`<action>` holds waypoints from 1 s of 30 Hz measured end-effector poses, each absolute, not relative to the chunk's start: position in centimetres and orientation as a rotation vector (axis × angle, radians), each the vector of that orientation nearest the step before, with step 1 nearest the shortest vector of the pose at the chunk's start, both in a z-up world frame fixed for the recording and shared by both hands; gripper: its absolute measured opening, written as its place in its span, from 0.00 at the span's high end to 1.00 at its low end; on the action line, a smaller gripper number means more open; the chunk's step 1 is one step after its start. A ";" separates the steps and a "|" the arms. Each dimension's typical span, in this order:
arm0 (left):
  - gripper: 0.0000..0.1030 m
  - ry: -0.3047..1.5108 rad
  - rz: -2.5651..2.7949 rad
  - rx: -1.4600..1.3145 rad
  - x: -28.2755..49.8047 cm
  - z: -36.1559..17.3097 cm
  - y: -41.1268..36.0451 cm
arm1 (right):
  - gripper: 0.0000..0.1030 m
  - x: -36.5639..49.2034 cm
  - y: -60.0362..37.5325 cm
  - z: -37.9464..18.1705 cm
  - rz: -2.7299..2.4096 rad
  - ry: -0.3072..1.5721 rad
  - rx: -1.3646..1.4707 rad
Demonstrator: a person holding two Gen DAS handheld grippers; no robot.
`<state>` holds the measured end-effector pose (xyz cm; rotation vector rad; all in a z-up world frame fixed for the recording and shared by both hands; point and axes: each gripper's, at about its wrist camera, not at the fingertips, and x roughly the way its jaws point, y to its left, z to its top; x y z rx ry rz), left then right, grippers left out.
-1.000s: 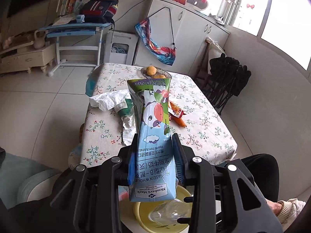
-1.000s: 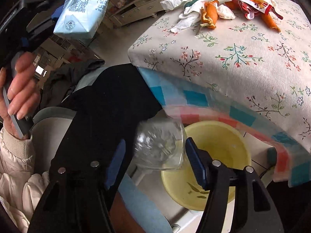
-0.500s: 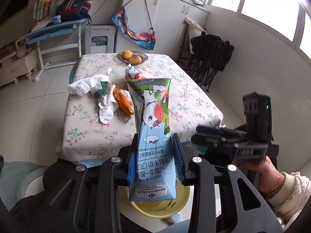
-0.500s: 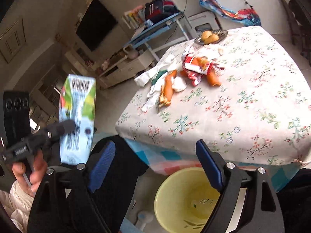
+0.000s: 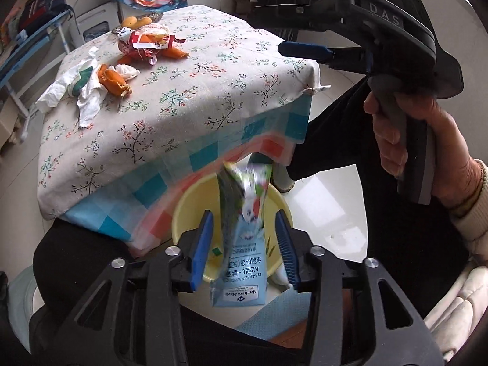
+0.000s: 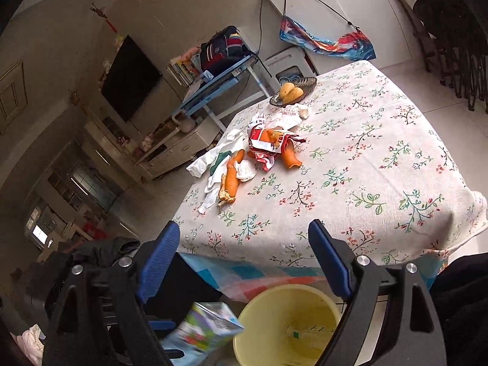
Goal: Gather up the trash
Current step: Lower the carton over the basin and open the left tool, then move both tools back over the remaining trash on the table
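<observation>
left gripper [image 5: 245,244] jaws just opened, released | milk carton [image 5: 244,244] loose between them, over yellow bin [image 5: 183,213]

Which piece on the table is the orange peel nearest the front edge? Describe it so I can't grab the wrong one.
On the floral tablecloth, find the trash cluster near the left side. The long curled orange peel lies at its front end, against crumpled white tissue. Unlike the other orange pieces, it isn't beside the red-and-white wrapper.
</observation>
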<state>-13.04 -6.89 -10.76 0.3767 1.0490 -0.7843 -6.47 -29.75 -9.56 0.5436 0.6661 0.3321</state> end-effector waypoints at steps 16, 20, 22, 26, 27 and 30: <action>0.16 0.558 -0.432 0.344 -12.8 -2.3 -4.1 | 0.19 -7.2 -27.9 -8.3 0.304 0.600 0.389; 0.15 0.536 -0.401 0.313 -12.6 -1.5 -3.5 | 0.19 -7.3 -27.6 -8.1 0.298 0.591 0.360; 0.15 0.533 -0.389 0.307 -12.6 -1.2 -3.4 | 0.19 -7.3 -27.6 -8.1 0.295 0.588 0.356; 0.15 0.529 -0.376 0.299 -12.6 -1.1 -3.2 | 0.19 -7.5 -27.7 -7.9 0.290 0.580 0.355; 0.15 0.529 -0.375 0.298 -12.6 -1.0 -3.2 | 0.19 -7.5 -27.7 -7.8 0.288 0.578 0.355; 0.15 0.526 -0.372 0.296 -12.7 -1.1 -3.2 | 0.19 -7.6 -27.8 -7.7 0.284 0.569 0.355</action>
